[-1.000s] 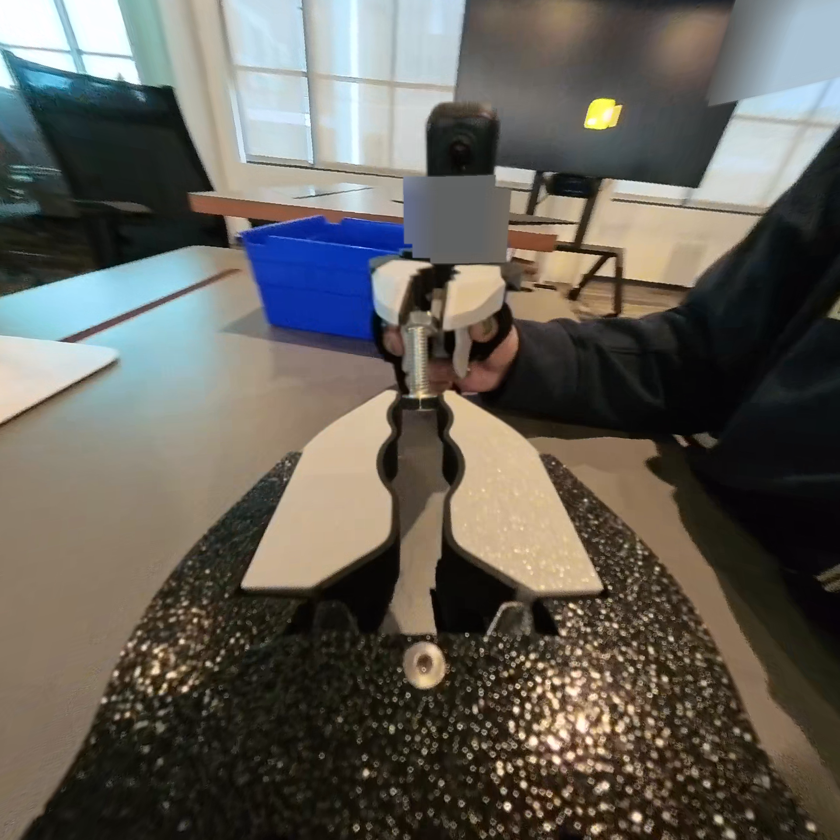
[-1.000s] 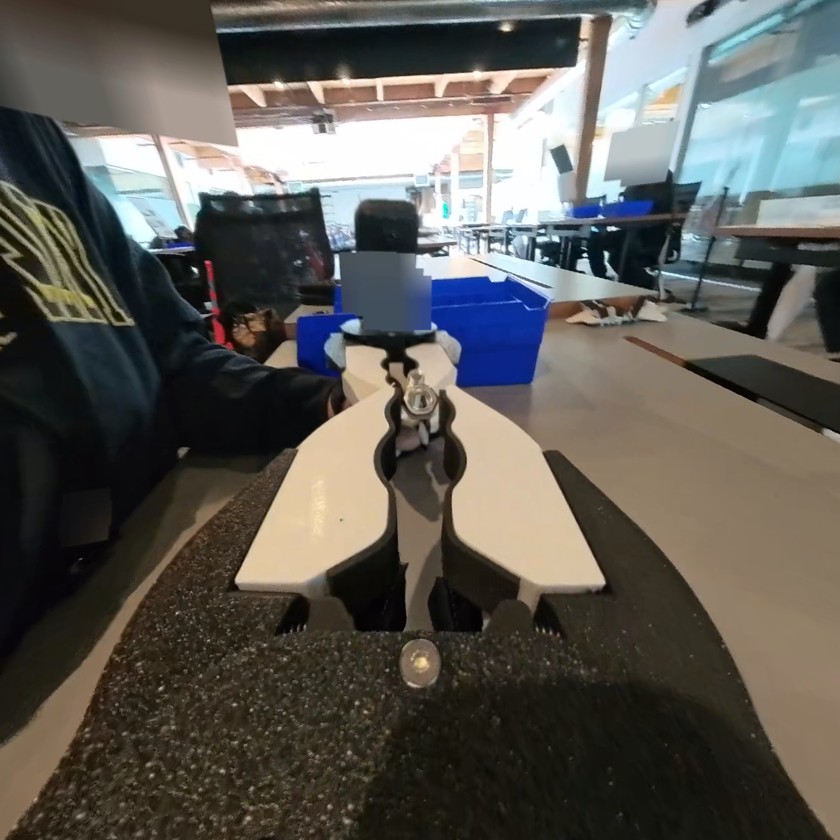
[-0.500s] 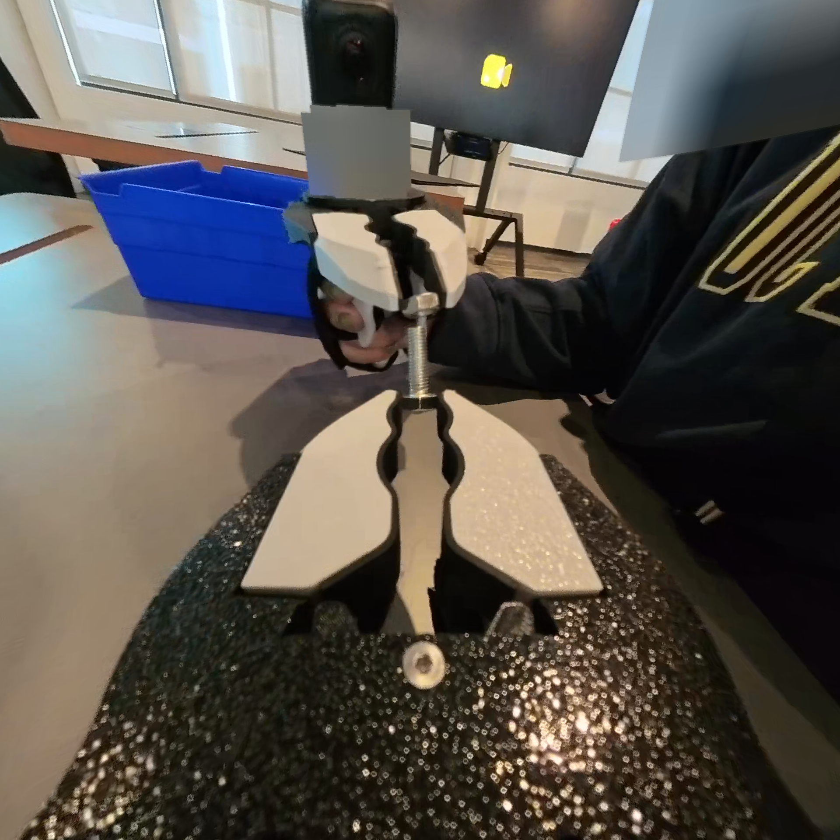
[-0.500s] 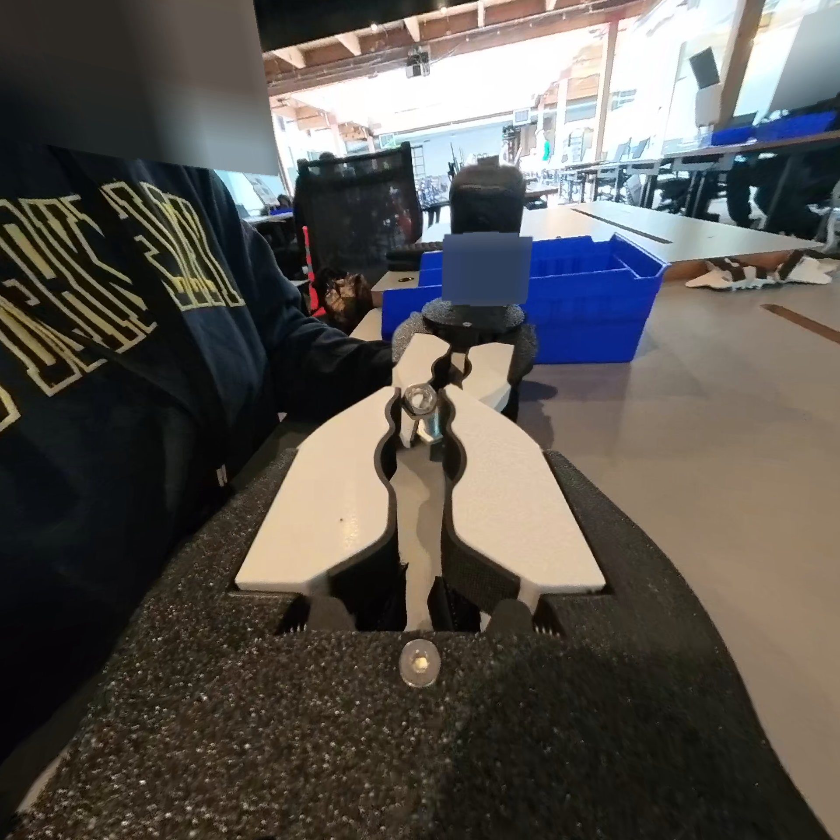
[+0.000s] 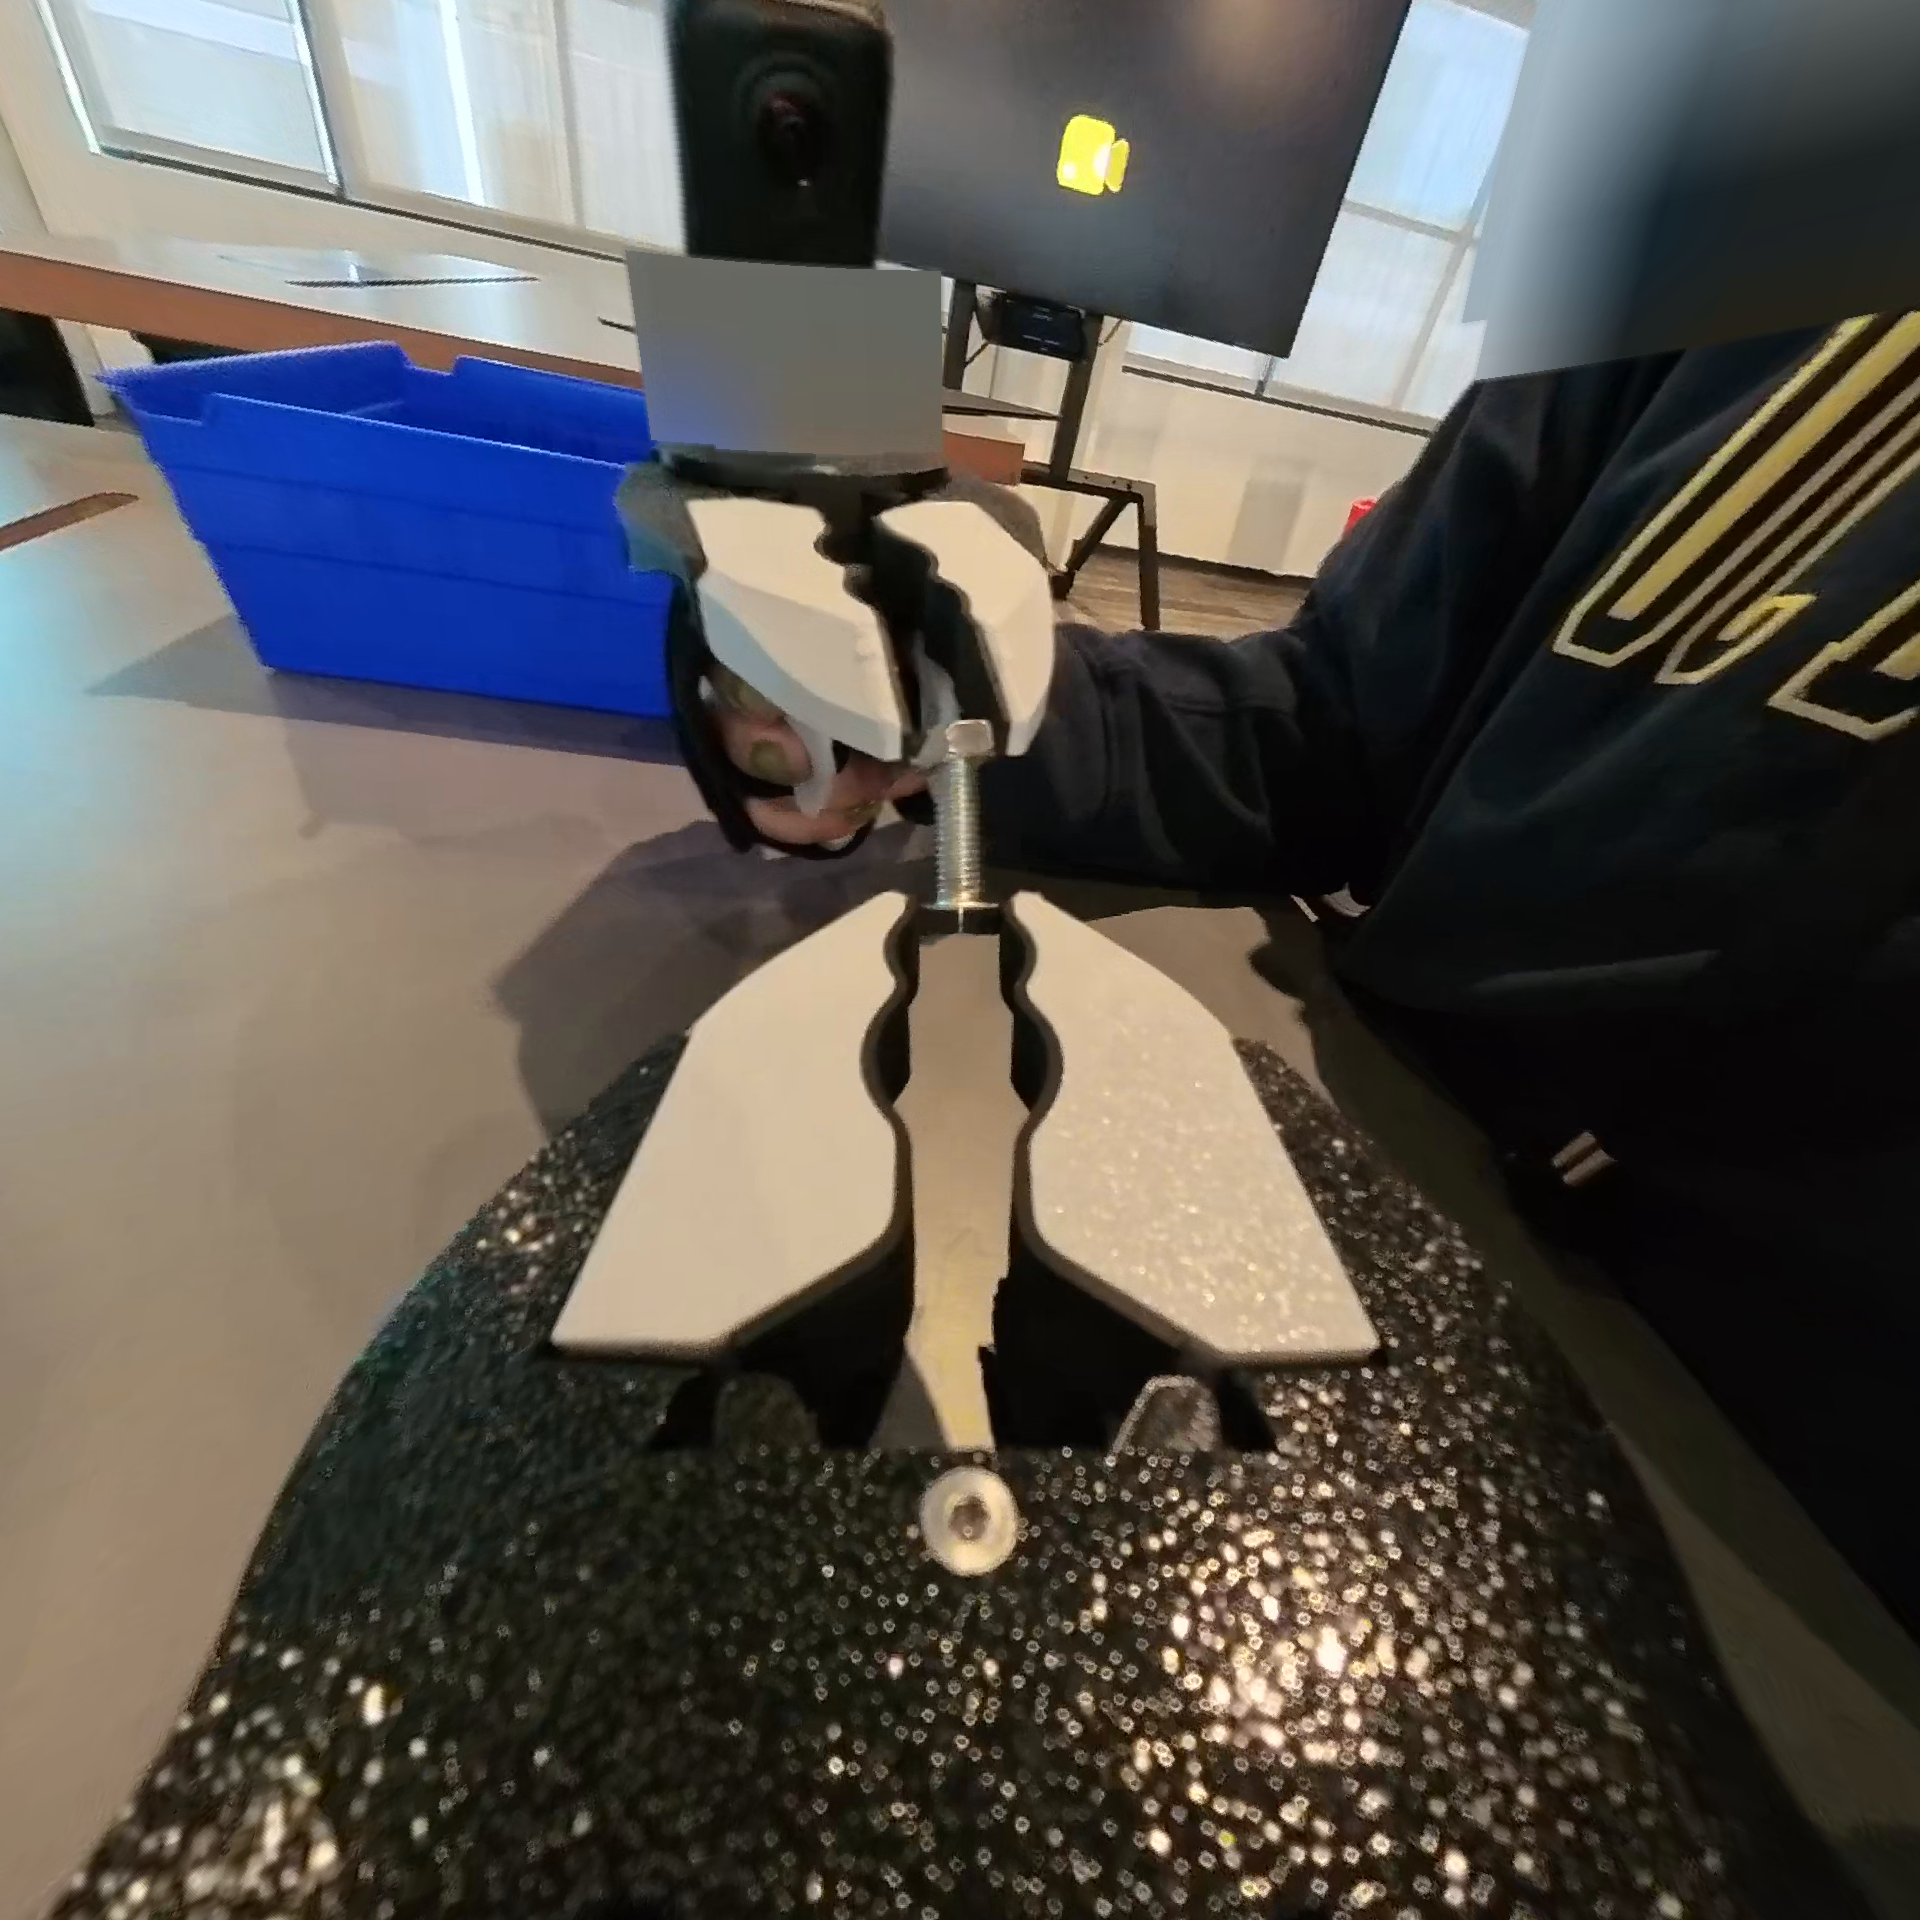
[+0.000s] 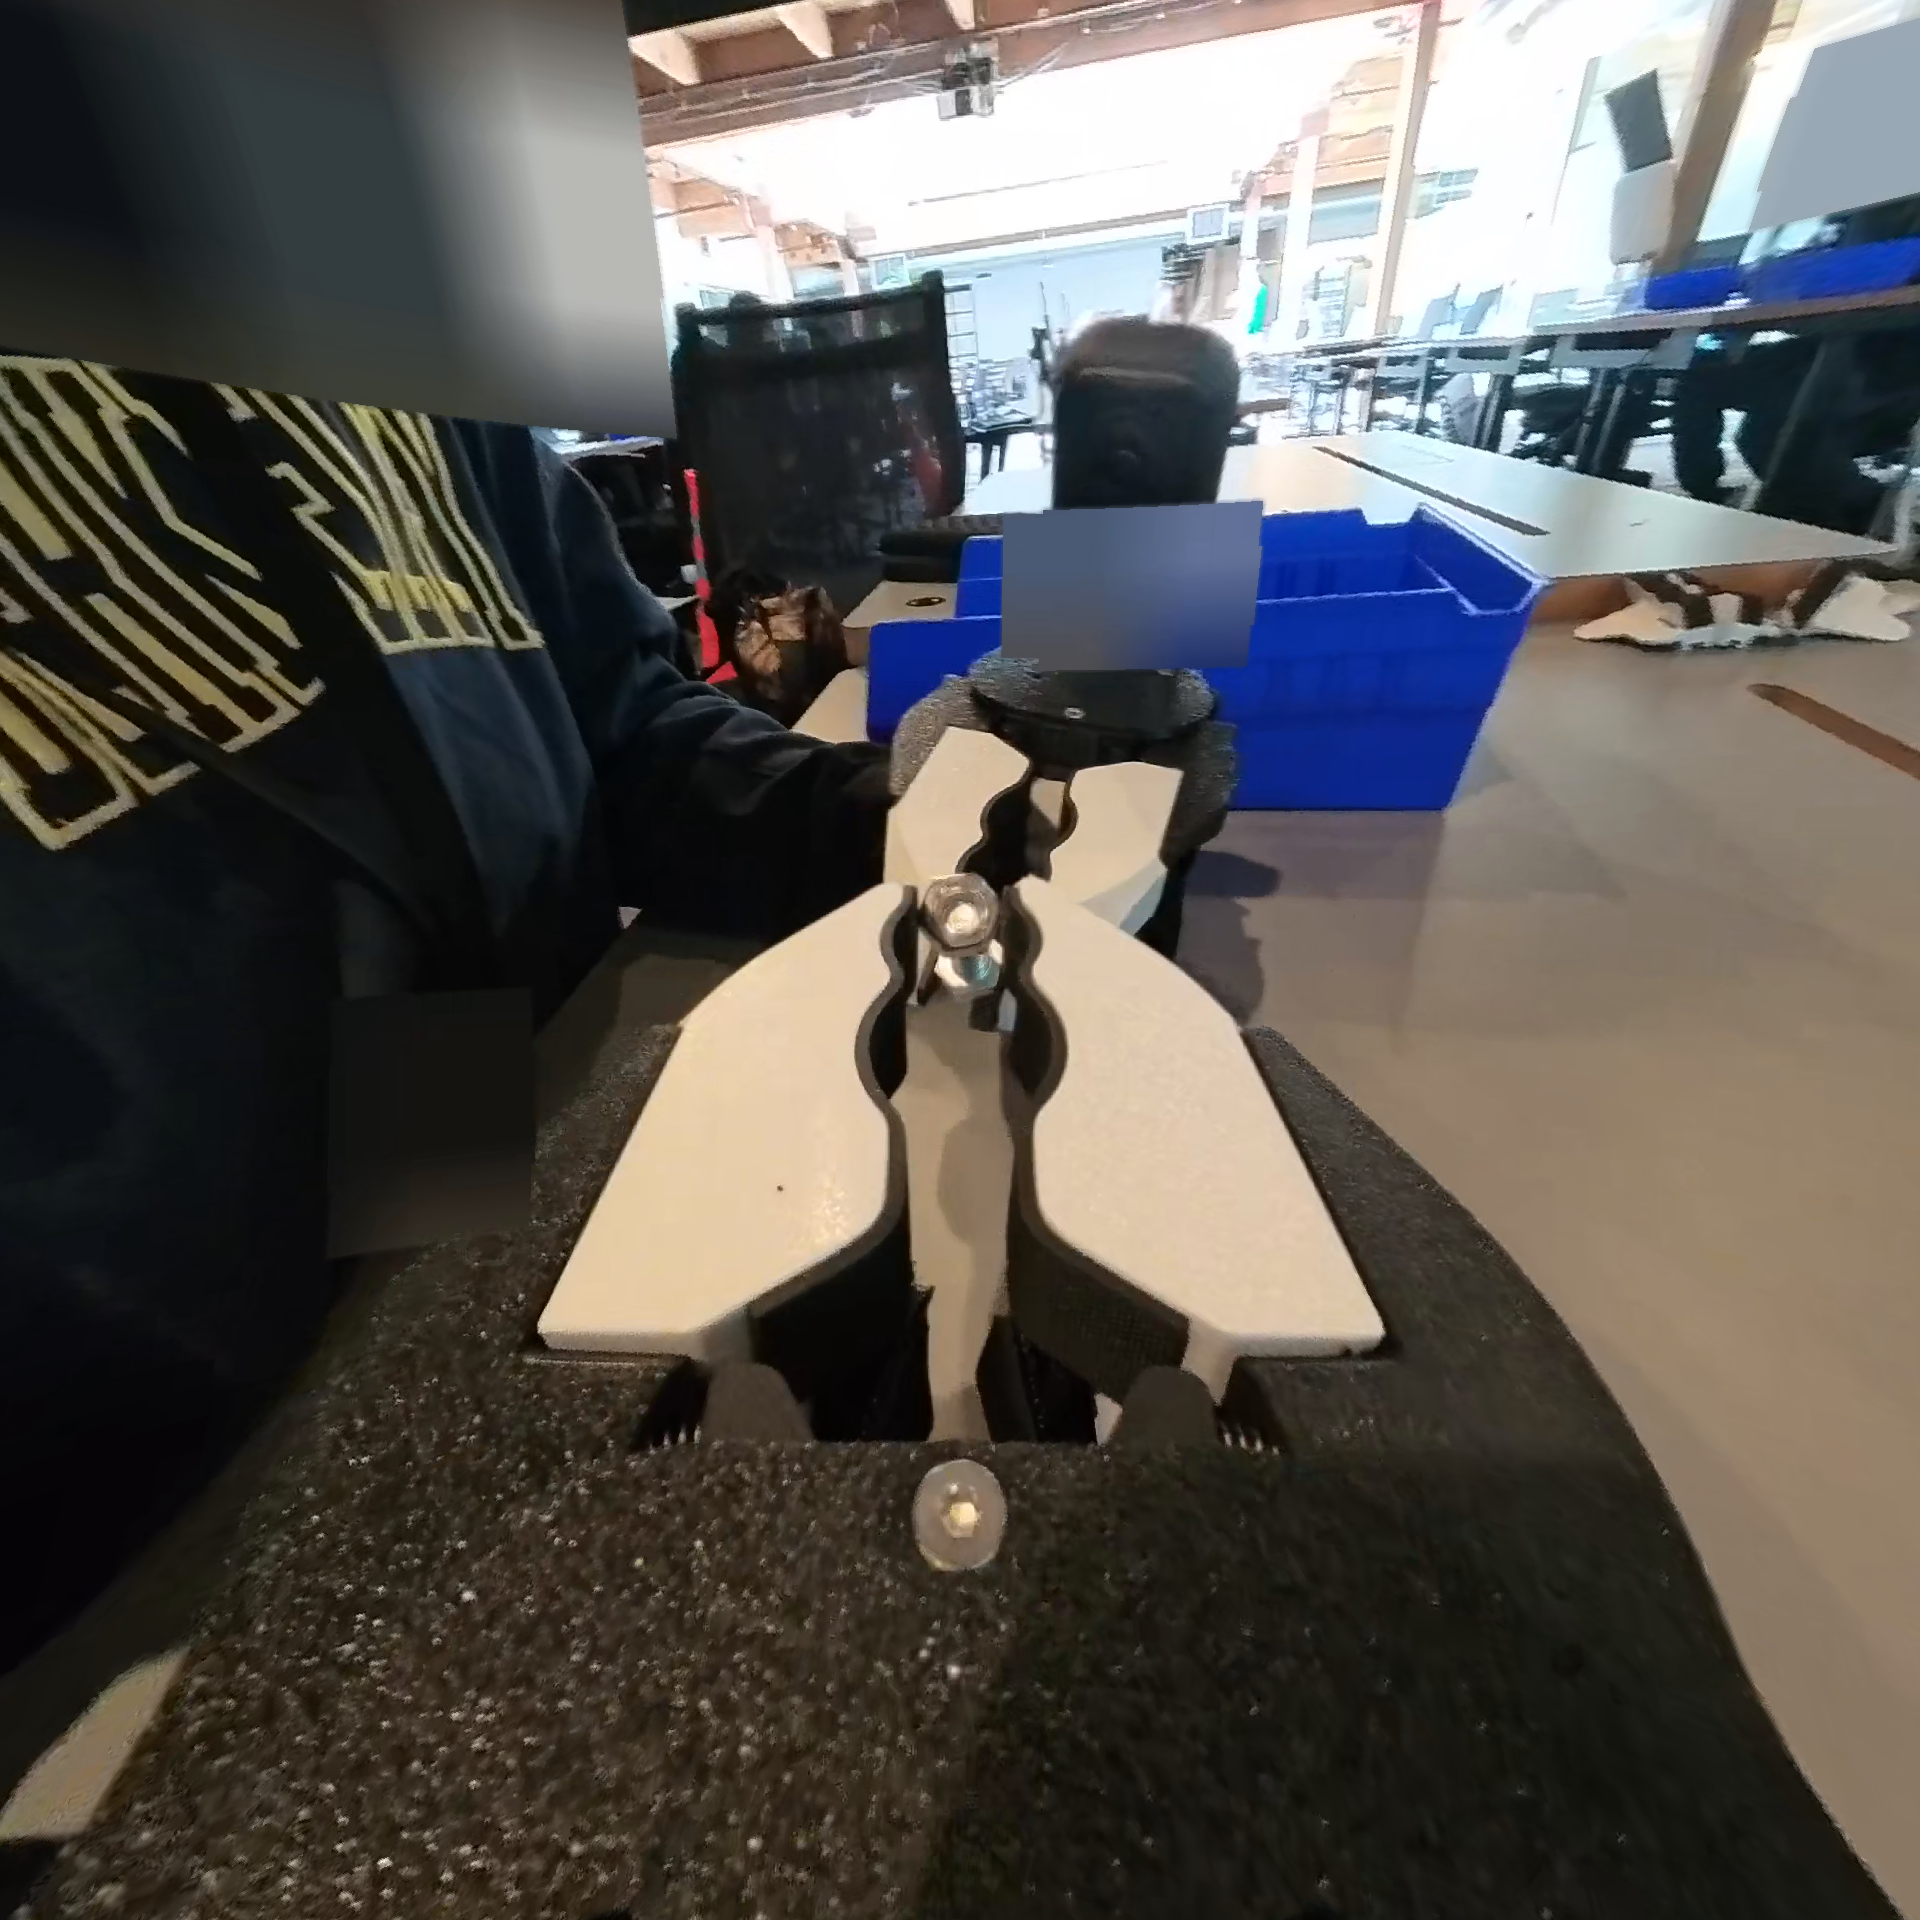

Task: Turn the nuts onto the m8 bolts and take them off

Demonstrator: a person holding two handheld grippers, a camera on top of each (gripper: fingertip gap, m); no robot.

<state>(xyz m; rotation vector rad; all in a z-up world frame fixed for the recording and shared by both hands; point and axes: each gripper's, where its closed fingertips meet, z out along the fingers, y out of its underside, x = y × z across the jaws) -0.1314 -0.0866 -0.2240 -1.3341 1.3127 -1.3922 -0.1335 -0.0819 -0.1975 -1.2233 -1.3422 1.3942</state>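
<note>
Grey tabletop (image 5: 260,987) spreads under me, blue bin (image 5: 416,540) behind. My left gripper (image 5: 961,920) pinches the nut (image 5: 961,917), while my right gripper (image 6: 958,920) clamps the bolt (image 5: 958,821) by its head, holding it upright between them.

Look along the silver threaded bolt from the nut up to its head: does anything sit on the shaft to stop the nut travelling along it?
Nothing visible does. The silver hex nut is clamped in the left tongs, the bolt's head in the right tongs, and the threaded shaft between them shows bare.
</note>
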